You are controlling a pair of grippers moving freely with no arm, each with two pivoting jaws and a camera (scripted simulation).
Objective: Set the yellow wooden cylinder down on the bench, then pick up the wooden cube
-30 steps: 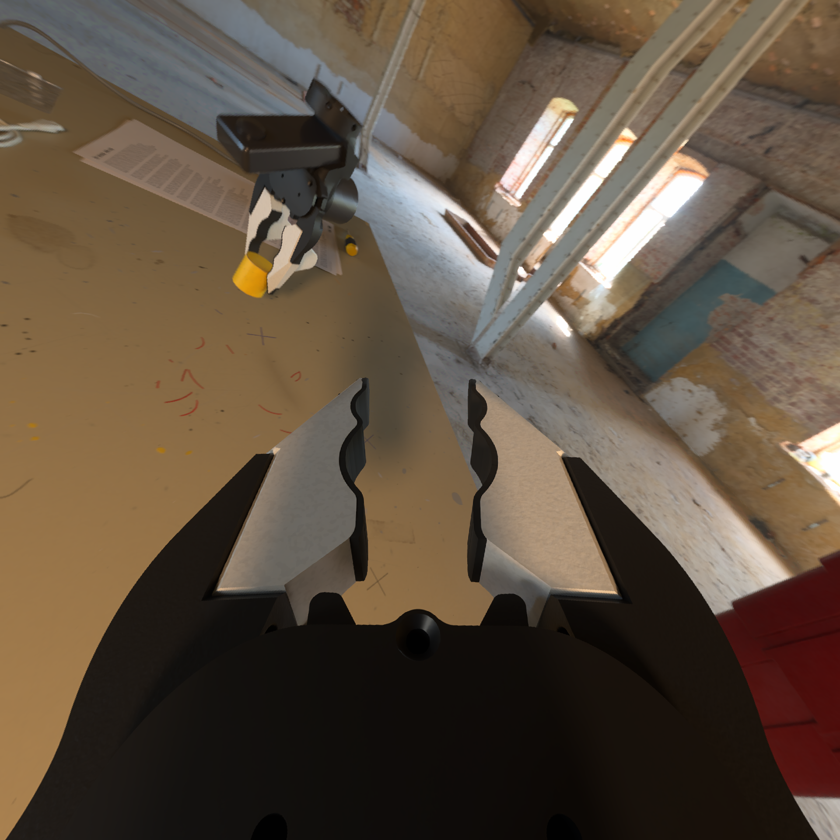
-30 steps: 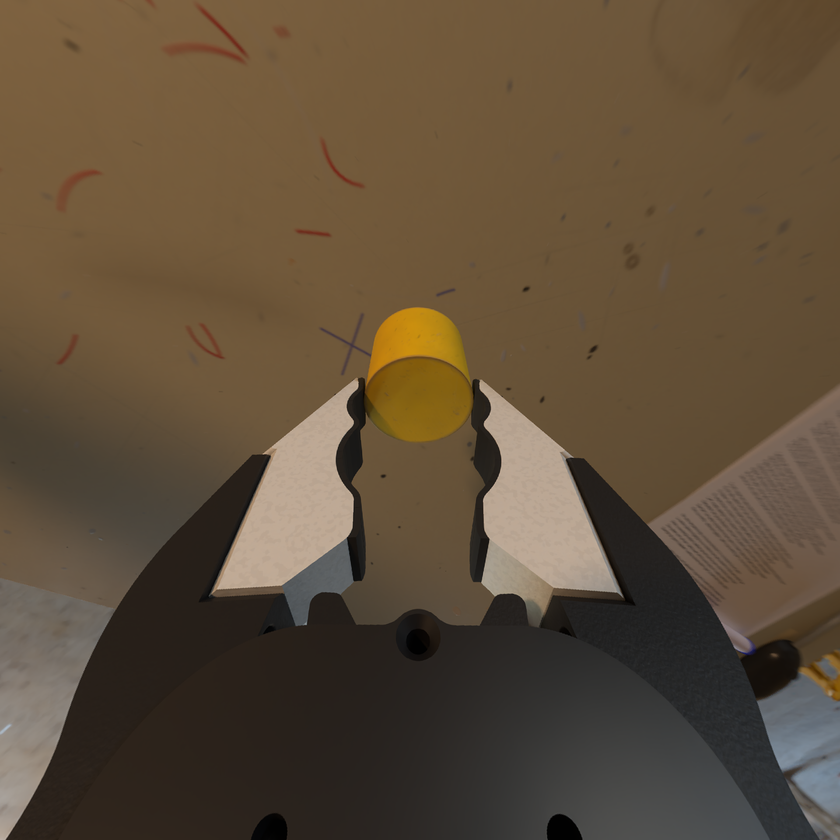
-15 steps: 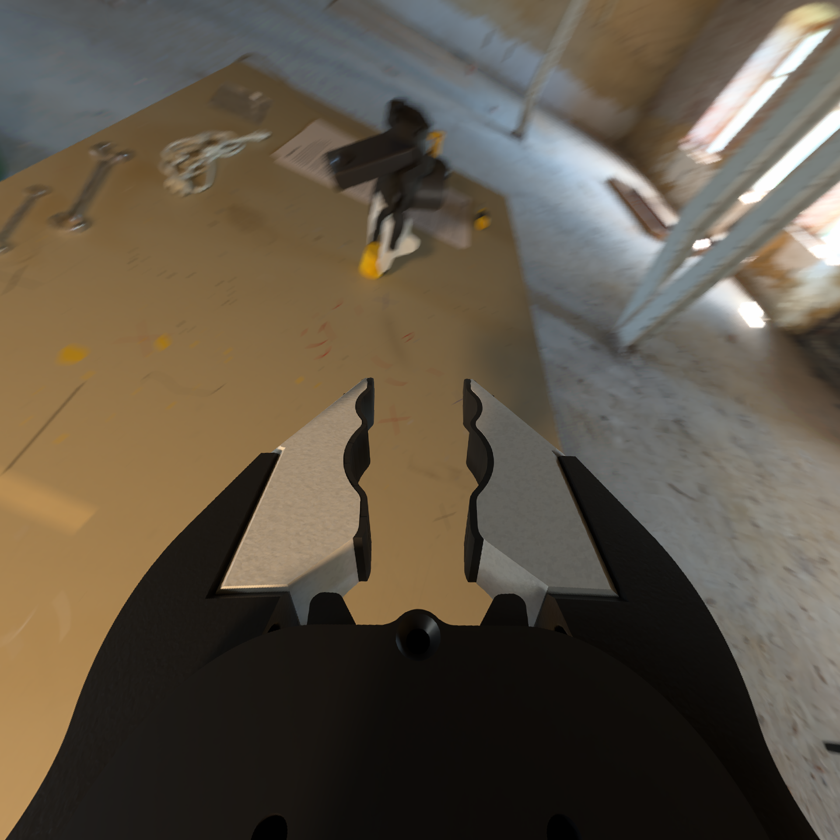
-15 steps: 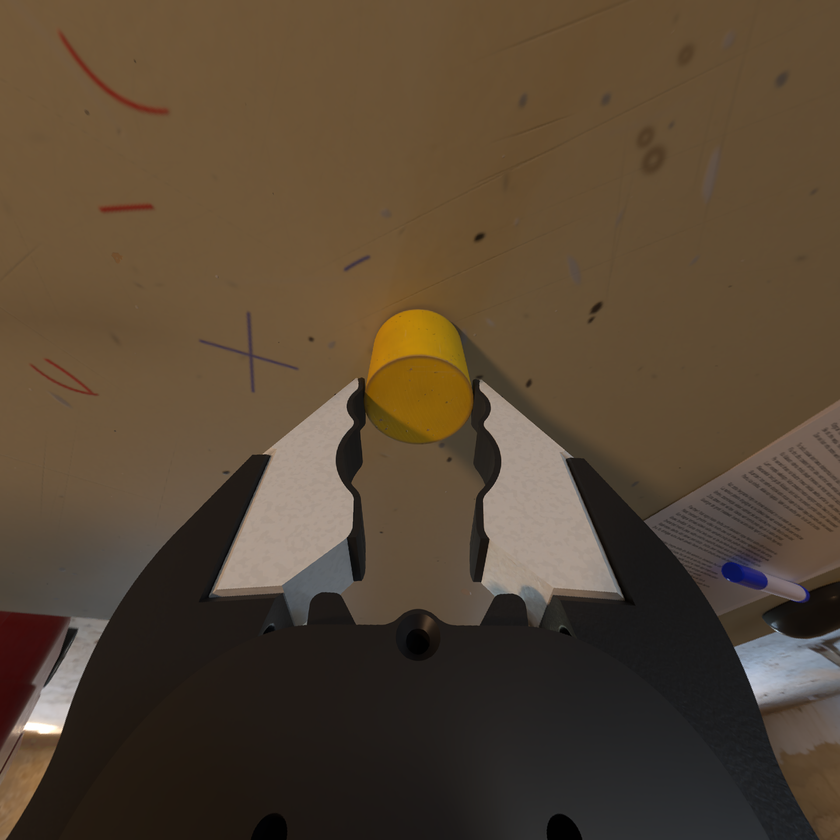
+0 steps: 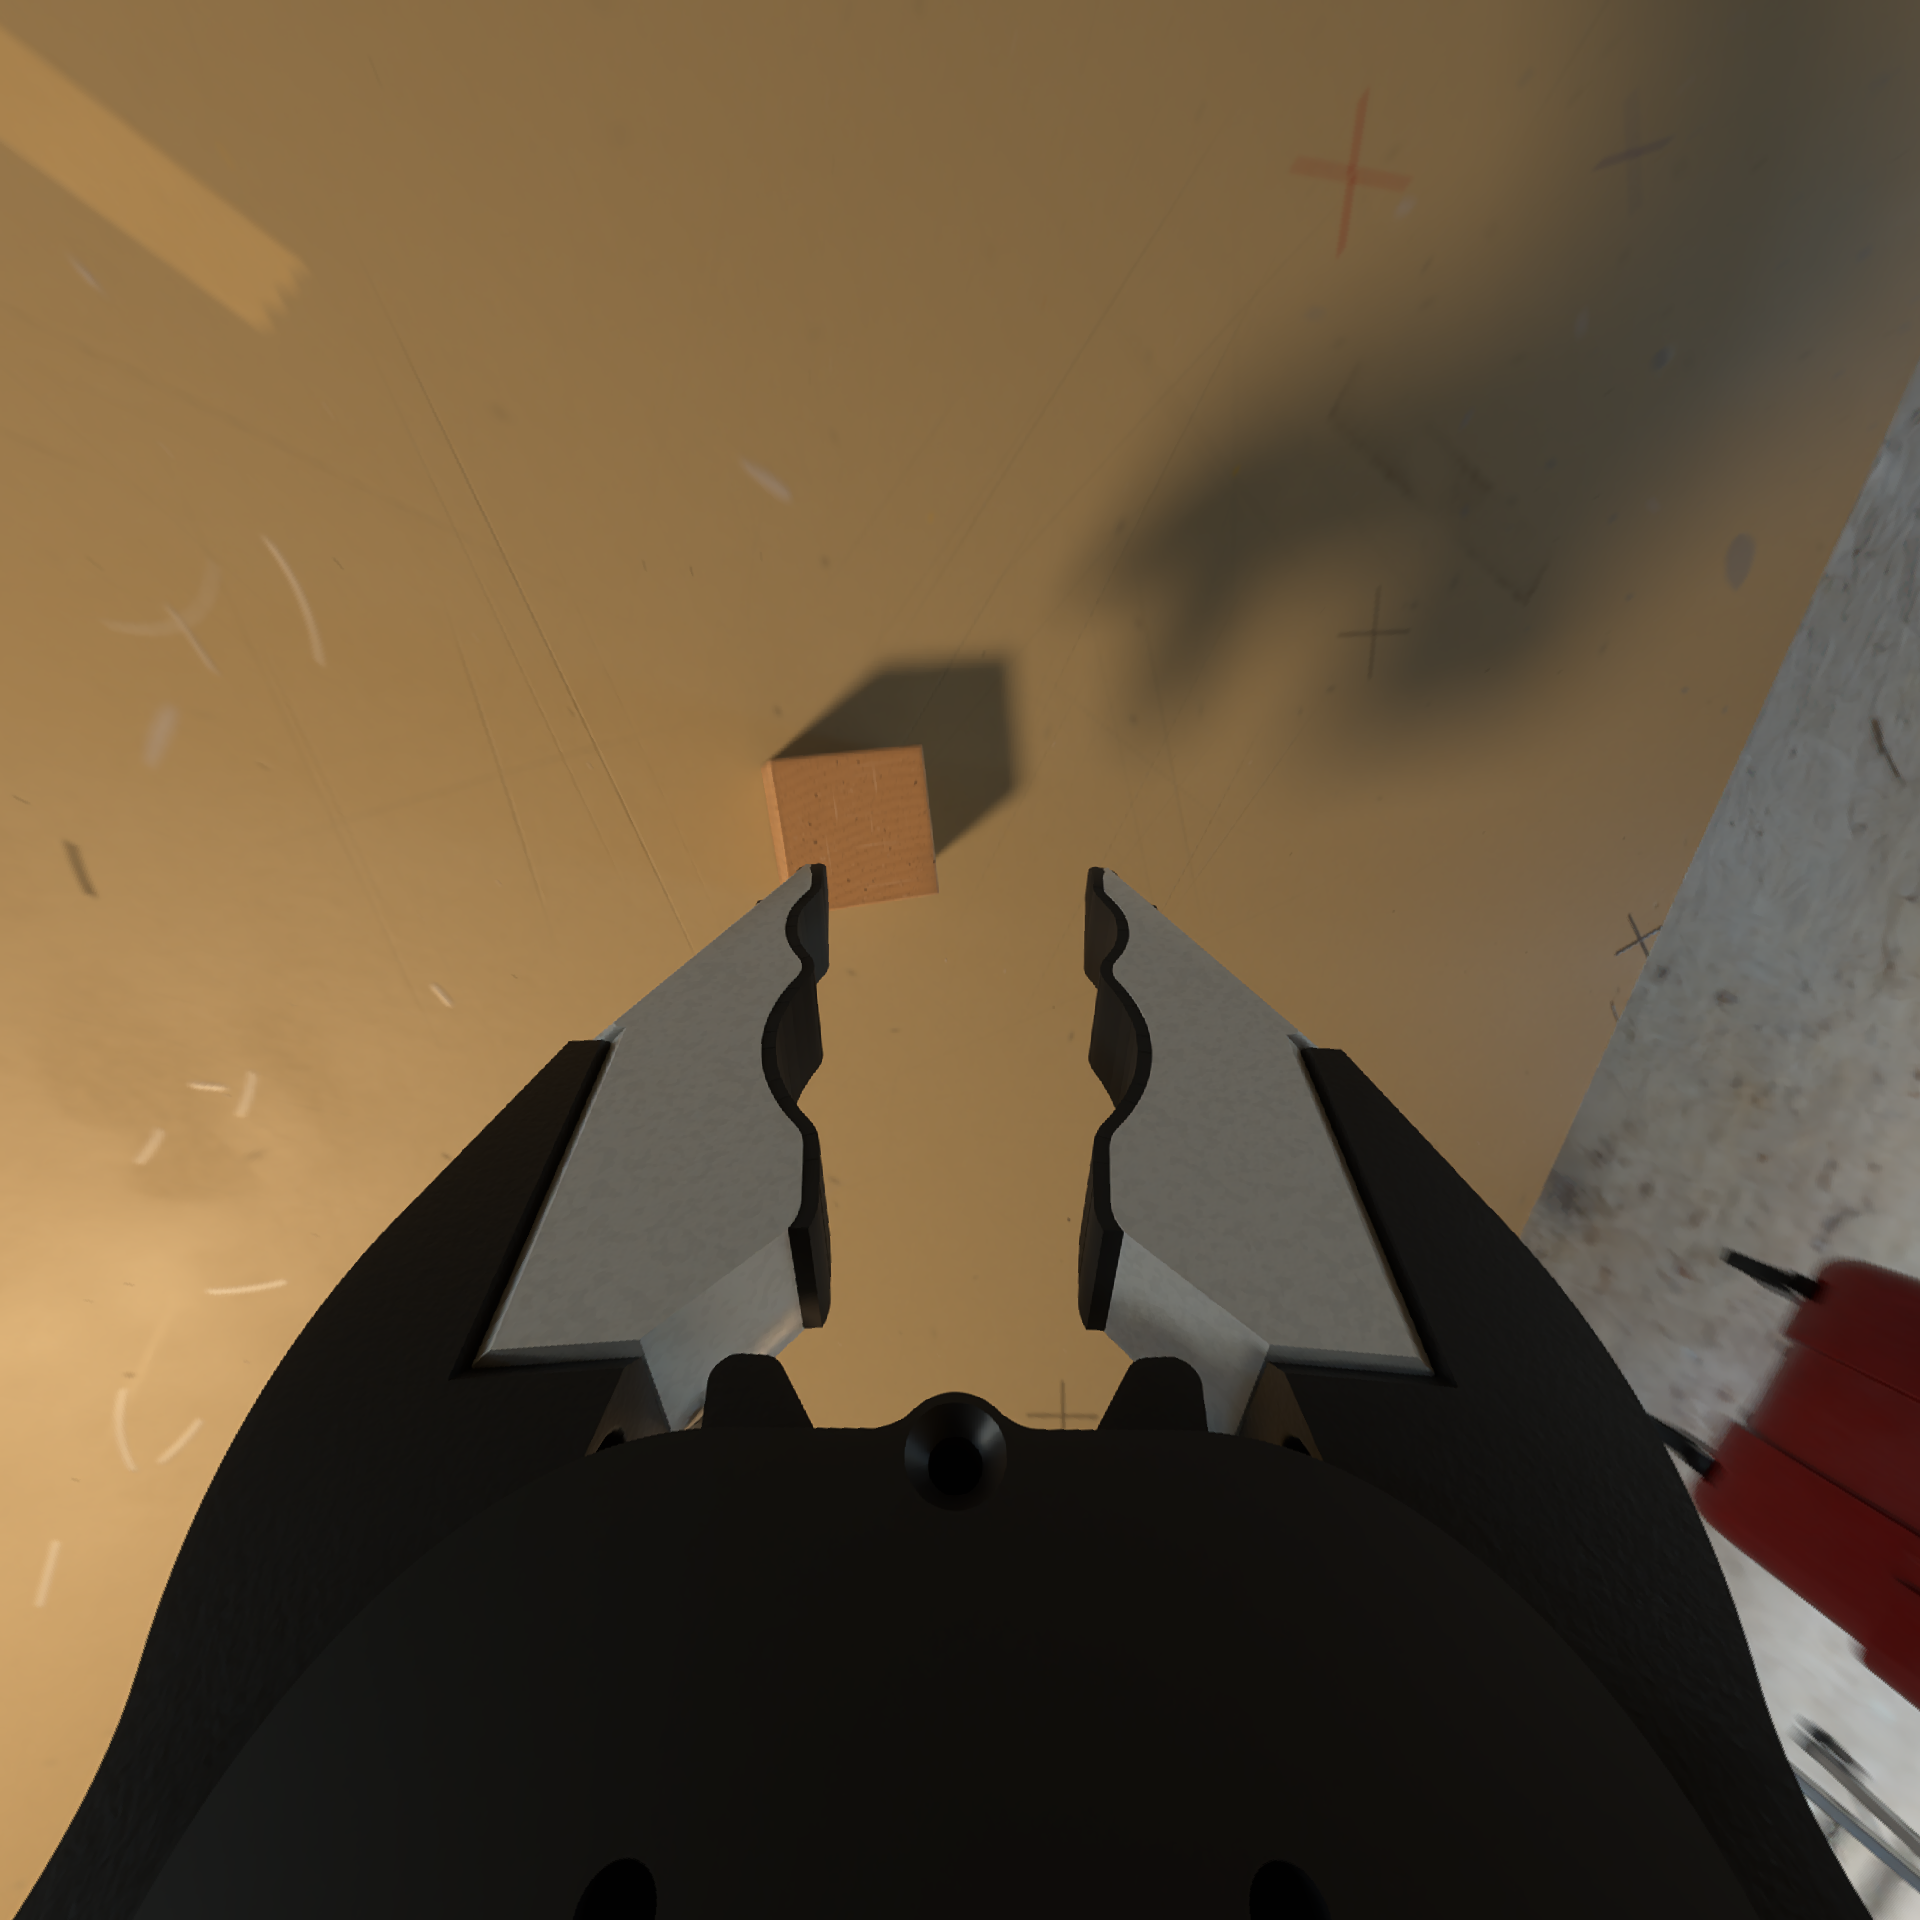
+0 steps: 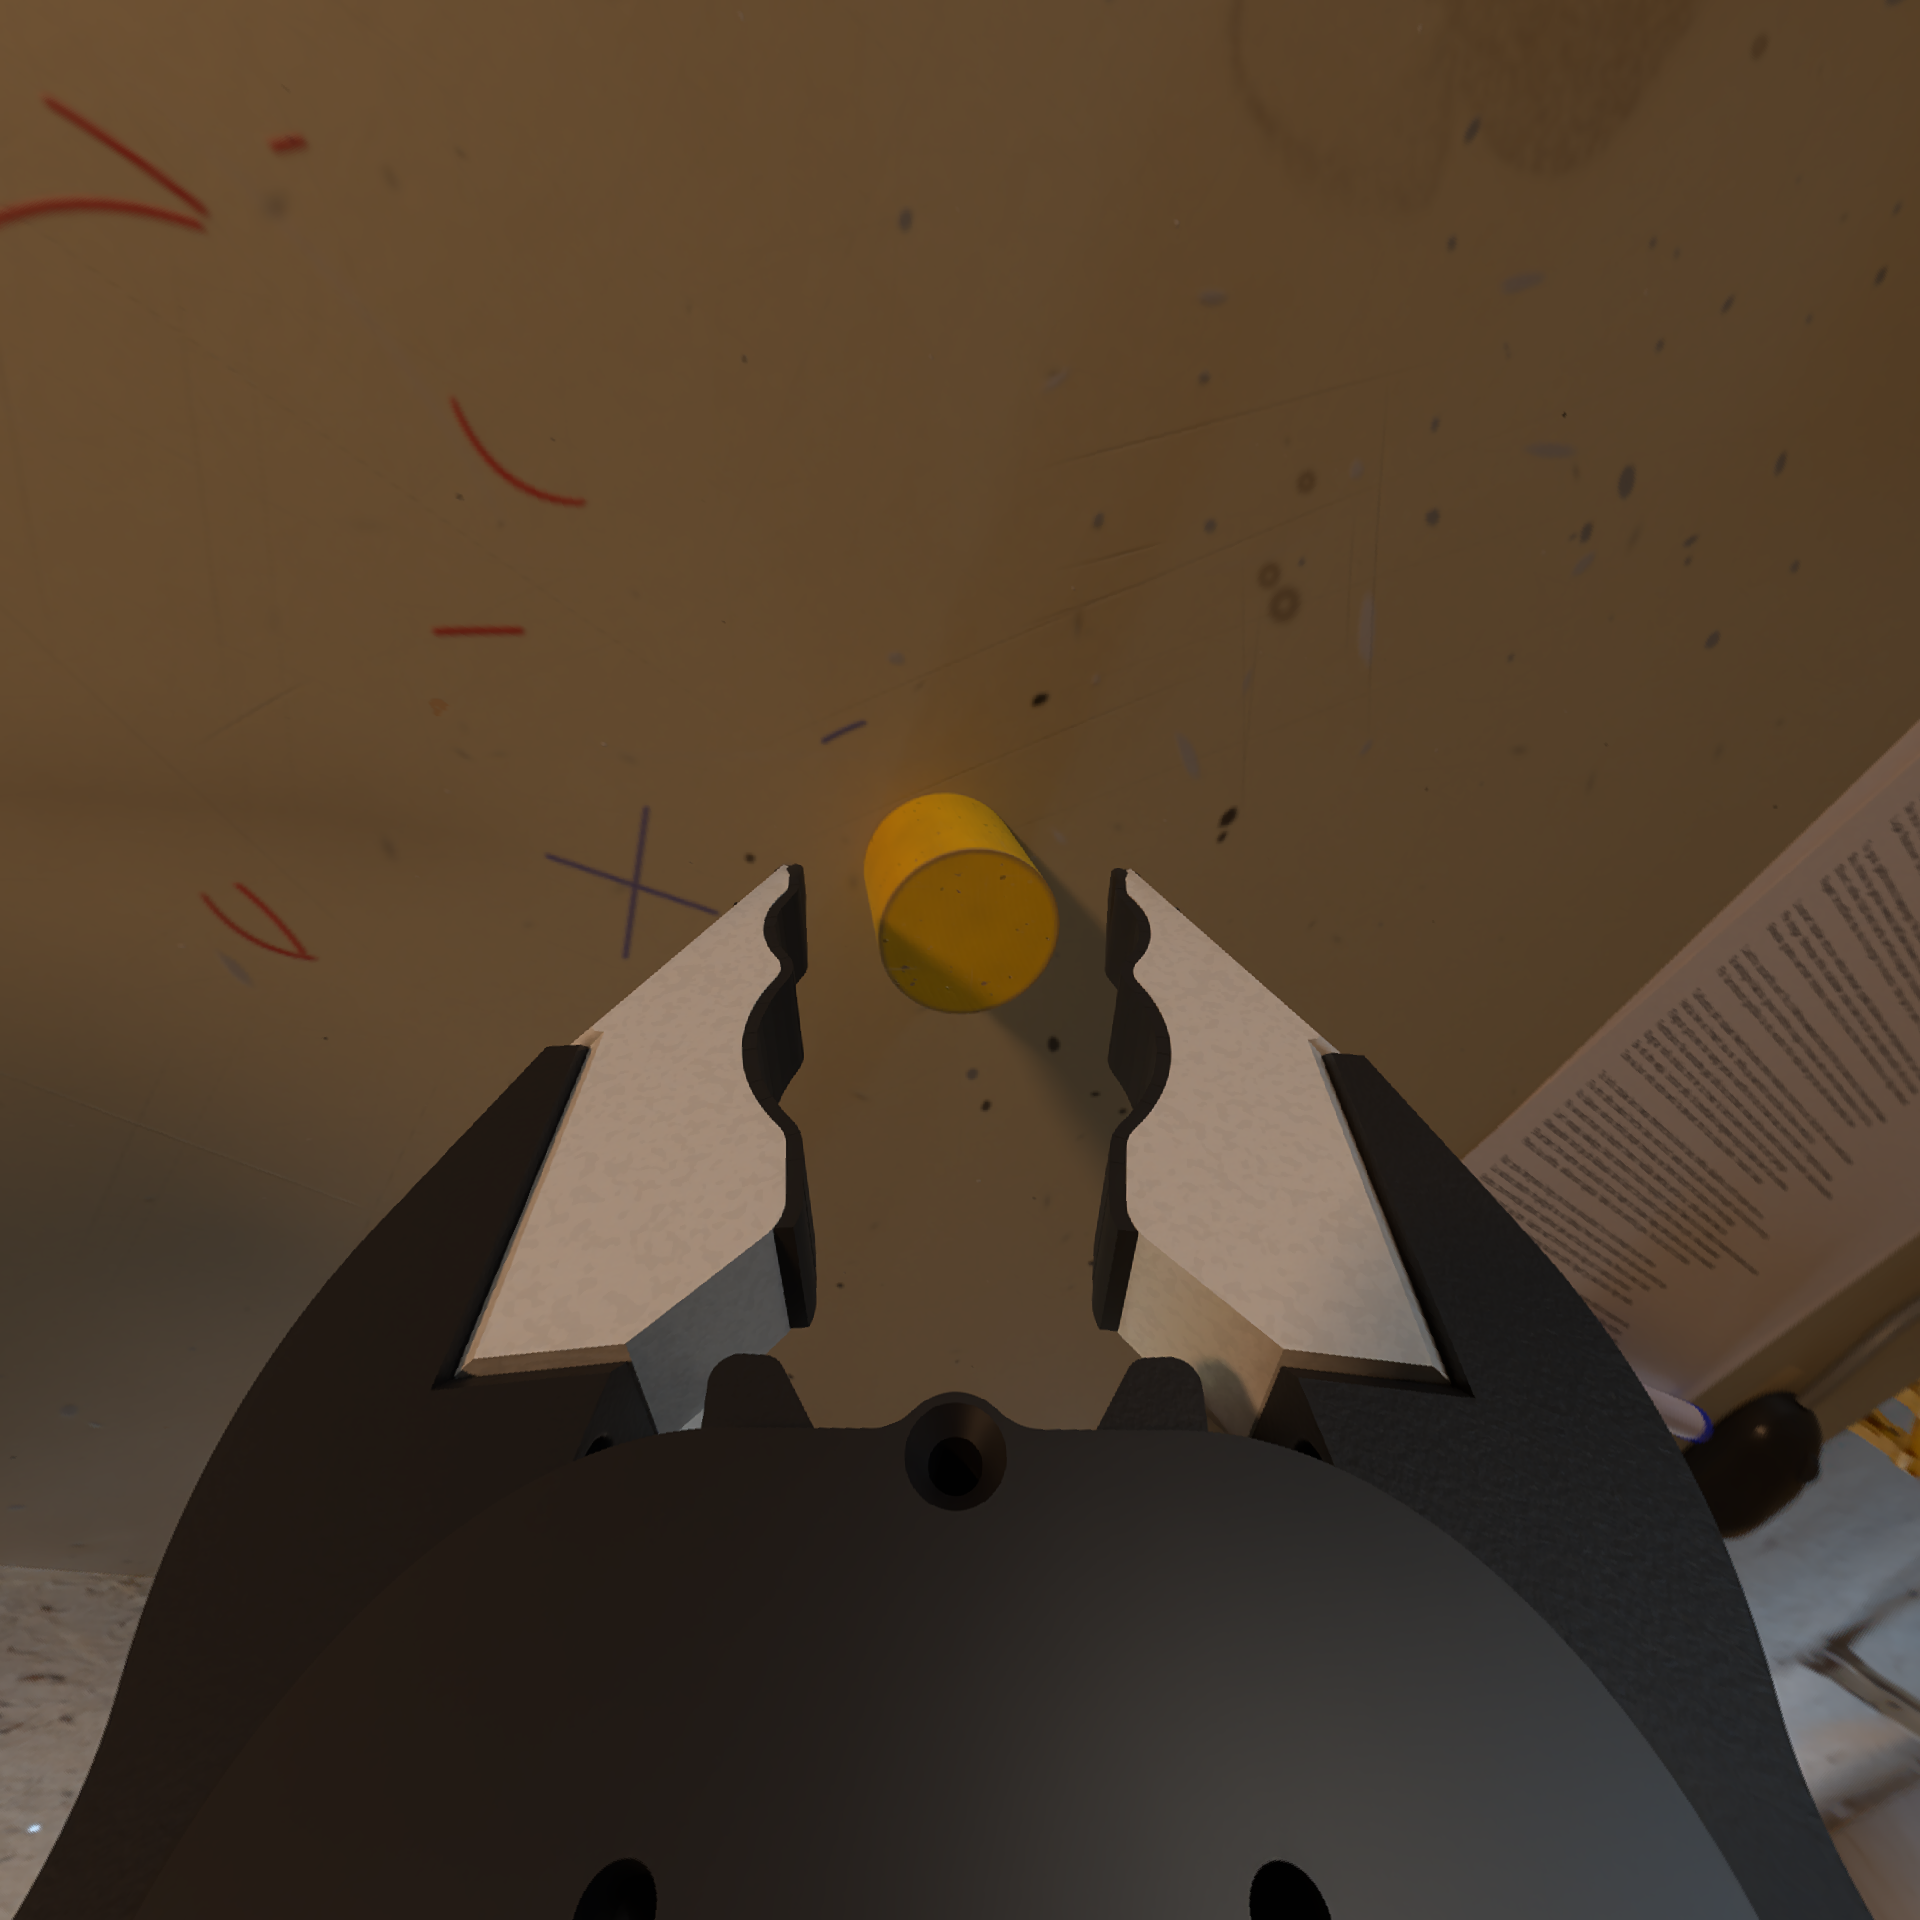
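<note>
— What's on the bench (image 5: 436, 436) right now?

— It fills both views, scuffed and marked. A printed sheet (image 6: 1704, 1060) lies at its right edge. The right gripper (image 6: 954, 883) has its jaws spread, touching nothing; the yellow wooden cylinder (image 6: 961, 904) stands on the bench between its tips, clear of both.

— And the other one?

— The left gripper (image 5: 956, 883) is parted too, empty. The wooden cube (image 5: 850, 826) sits on the bench just beyond its left fingertip (image 5: 805, 904).
</note>
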